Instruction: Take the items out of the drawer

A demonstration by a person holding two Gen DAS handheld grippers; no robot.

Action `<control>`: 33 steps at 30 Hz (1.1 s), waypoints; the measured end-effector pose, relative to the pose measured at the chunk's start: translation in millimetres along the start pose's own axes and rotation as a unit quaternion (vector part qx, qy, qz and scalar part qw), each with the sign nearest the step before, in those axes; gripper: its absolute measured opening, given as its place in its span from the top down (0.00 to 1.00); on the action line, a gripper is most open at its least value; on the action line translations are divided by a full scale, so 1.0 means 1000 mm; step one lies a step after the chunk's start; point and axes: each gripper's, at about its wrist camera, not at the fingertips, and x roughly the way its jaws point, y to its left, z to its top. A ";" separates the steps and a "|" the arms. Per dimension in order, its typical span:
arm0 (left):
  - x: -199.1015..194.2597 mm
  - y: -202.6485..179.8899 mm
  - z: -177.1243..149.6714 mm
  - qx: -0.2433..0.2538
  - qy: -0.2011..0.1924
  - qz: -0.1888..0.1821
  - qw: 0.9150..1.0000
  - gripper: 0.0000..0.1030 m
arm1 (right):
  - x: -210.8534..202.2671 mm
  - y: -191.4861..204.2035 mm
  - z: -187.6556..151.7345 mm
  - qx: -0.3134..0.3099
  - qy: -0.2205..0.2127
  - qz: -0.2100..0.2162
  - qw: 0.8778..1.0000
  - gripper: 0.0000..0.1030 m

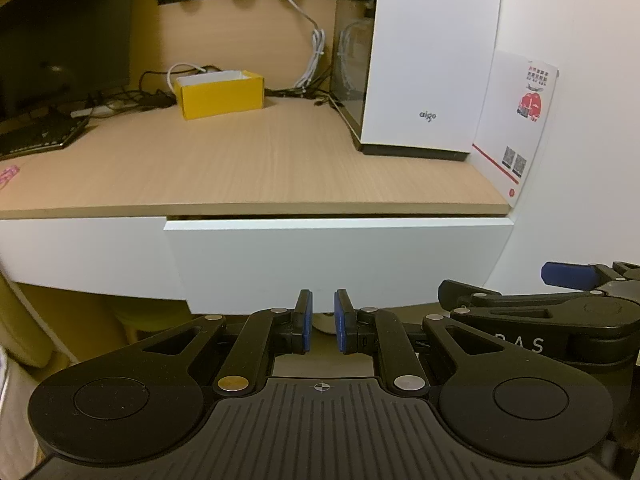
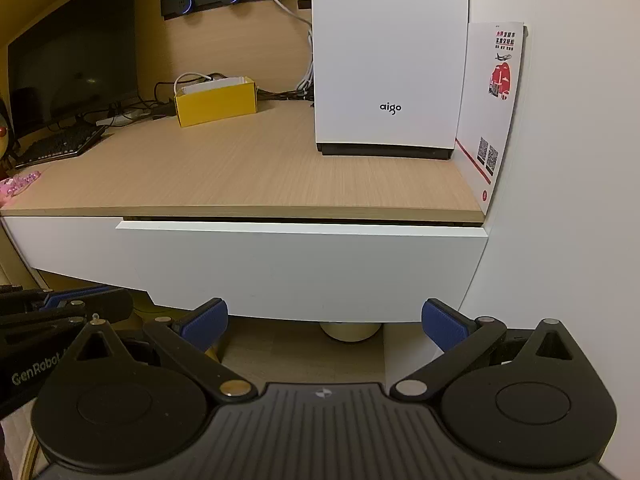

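A white drawer front (image 1: 336, 256) (image 2: 296, 268) sits under the wooden desk top (image 1: 248, 164), its top edge standing a little proud of the panel beside it. What is inside is hidden. My left gripper (image 1: 323, 320) hangs just below the drawer's lower edge, its blue pads nearly together with only a narrow slit and nothing held. My right gripper (image 2: 324, 324) is open wide below the same edge, empty. One of its blue pads (image 1: 568, 274) shows at the right of the left wrist view.
On the desk stand a yellow box (image 1: 222, 94), a white computer case (image 1: 432, 60), a dark monitor (image 1: 60, 40) and a keyboard (image 1: 40, 136). A leaflet (image 1: 516, 120) leans on the white wall at the right. A tape roll (image 2: 350, 330) lies below the drawer.
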 end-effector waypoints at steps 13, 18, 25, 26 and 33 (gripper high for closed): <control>0.006 -0.002 0.001 0.001 0.005 -0.009 1.000 0.86 | 0.000 -0.003 0.000 0.008 0.001 -0.011 1.000 0.00; 0.007 -0.001 -0.001 0.001 0.007 -0.011 1.000 0.86 | 0.001 -0.004 0.000 0.014 0.002 -0.016 1.000 0.00; 0.007 -0.002 -0.001 -0.004 0.008 -0.005 1.000 0.86 | 0.001 -0.002 -0.001 0.017 0.003 -0.020 1.000 0.00; 0.007 -0.003 -0.001 -0.005 0.009 -0.004 1.000 0.86 | 0.001 -0.002 -0.001 0.016 0.003 -0.020 1.000 0.00; 0.008 -0.003 -0.001 -0.007 0.010 -0.004 1.000 0.86 | 0.002 -0.001 -0.003 0.019 0.004 -0.022 1.000 0.00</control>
